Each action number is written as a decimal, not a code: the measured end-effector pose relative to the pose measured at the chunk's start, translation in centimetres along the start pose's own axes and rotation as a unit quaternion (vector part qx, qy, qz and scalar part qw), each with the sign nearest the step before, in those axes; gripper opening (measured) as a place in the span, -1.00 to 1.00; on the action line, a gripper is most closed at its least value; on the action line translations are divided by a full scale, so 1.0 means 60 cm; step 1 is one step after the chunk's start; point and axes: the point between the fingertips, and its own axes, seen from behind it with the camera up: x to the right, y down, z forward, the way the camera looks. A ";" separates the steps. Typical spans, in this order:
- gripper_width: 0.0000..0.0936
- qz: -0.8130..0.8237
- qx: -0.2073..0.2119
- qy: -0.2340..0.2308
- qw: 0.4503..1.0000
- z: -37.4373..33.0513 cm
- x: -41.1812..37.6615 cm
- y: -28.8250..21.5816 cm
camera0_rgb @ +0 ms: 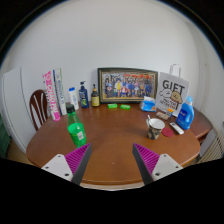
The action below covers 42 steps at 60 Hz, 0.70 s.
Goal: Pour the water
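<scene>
My gripper (112,160) hangs open above the near edge of a round wooden table (110,140), with only bare wood between its purple pads (78,158). A green bottle (76,130) stands ahead and to the left of the left finger. Ahead and to the right stands a dark cup (155,127) with something in it. A blue-capped bottle (186,114) lies or leans behind the cup to its right. Nothing is held.
A framed picture (127,85) leans on the wall at the table's back, with bottles (84,96) to its left and a "GIFT" bag (172,93) to its right. Green items (118,105) lie before the picture. A wooden chair (38,107) stands at the left.
</scene>
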 end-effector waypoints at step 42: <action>0.10 0.021 0.106 -0.001 0.994 0.282 -0.224 0.029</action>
